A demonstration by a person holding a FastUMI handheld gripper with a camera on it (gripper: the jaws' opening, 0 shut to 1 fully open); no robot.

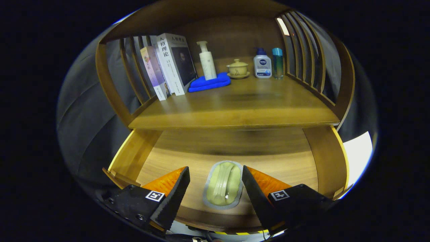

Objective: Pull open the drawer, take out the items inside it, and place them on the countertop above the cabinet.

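We see our claw (215,188) spread wide over the pulled-out drawer (231,158), its two black fingers (174,195) with orange backs standing apart on either side of a pale green packet (223,184) and not touching it. The packet, sealed in a grey-edged clear wrap, lies flat on the drawer's wooden floor near the front wall, right between the fingers. The rest of the drawer floor beyond the packet is bare wood, running back under the cabinet. Above the drawer we see the surface (235,104) of the cabinet, fenced on both sides by curved wooden slats. At the back of it, on the left, several books (168,65) lean against the slats. Just beside them lies a folded blue cloth (210,83), and a white pump bottle (207,60) stands upright on it. Further right sits a small yellow lidded cup (238,69) on a saucer, then a white bottle with a blue pump (262,64), and touching or just beside that a slim teal bottle (277,63) near the right-hand slats.
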